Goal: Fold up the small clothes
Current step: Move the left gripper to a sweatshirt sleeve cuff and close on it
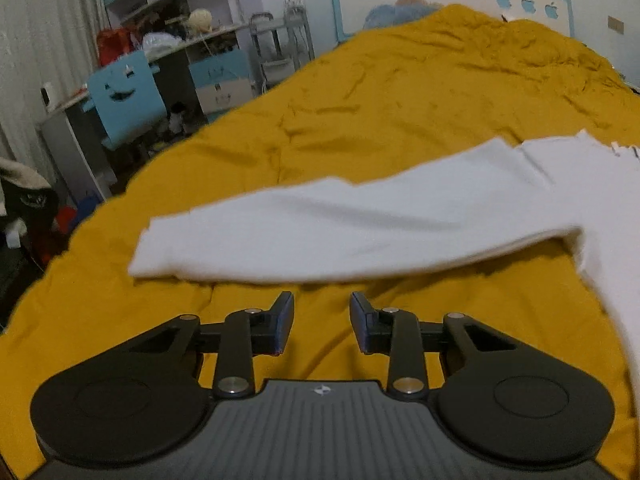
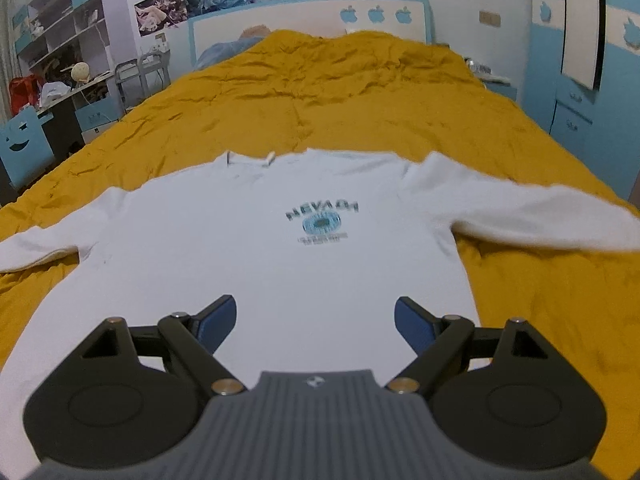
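Shirt: a white long-sleeved top (image 2: 256,264) lies flat, print side up, on the yellow bedspread (image 2: 340,104), both sleeves spread out to the sides.
Print: dark lettering over a blue round emblem (image 2: 322,222) at mid-chest.
Left gripper (image 1: 321,322): fingers narrowly apart with nothing between them, over bare bedspread just short of the left sleeve (image 1: 320,224).
Right gripper (image 2: 314,320): fingers wide apart, empty, above the shirt's lower body.
Background: blue chair (image 1: 126,96) beside the bed.
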Demonstrator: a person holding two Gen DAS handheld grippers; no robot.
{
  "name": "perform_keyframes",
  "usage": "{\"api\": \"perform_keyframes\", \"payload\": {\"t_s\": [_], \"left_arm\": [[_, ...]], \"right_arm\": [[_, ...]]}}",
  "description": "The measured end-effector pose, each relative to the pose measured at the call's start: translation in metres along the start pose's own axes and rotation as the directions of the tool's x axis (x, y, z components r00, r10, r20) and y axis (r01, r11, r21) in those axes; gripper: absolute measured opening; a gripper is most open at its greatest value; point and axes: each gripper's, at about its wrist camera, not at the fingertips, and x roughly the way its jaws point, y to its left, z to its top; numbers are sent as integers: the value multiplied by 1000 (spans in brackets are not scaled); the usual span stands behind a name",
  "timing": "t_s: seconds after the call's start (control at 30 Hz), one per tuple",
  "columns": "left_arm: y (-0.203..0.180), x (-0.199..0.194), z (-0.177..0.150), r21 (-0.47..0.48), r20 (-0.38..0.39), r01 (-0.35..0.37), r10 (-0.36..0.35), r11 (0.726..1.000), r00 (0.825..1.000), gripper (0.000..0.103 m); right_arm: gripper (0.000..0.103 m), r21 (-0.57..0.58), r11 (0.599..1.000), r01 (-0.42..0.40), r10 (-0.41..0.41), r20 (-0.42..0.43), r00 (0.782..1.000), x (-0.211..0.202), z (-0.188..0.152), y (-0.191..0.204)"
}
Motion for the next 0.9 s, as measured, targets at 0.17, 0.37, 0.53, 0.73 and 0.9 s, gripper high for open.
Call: {"api": "perform_keyframes", "payload": {"t_s": [0.17,0.37,0.53,0.73,0.9], "left_arm": [[21,16,-4,2,-43,-9,10,1000,999,38],[80,19,27,-190,74,-10,24,982,997,65],[122,39,36,-340,67,4,20,941,998,89],[161,64,20,-574,-24,17,-38,819,999,84],[182,67,10,-720,-14,43,-77,693,997,67]], "right_arm": [[82,-55,998,22,-18,73,997,3,22,26],[82,-170,982,87,-65,133,989,12,38,57],[82,-211,971,116,-97,98,990,33,40,72],[82,-211,971,116,-100,84,991,42,41,78],[82,-232,966,114,-96,87,992,43,39,84]]}}
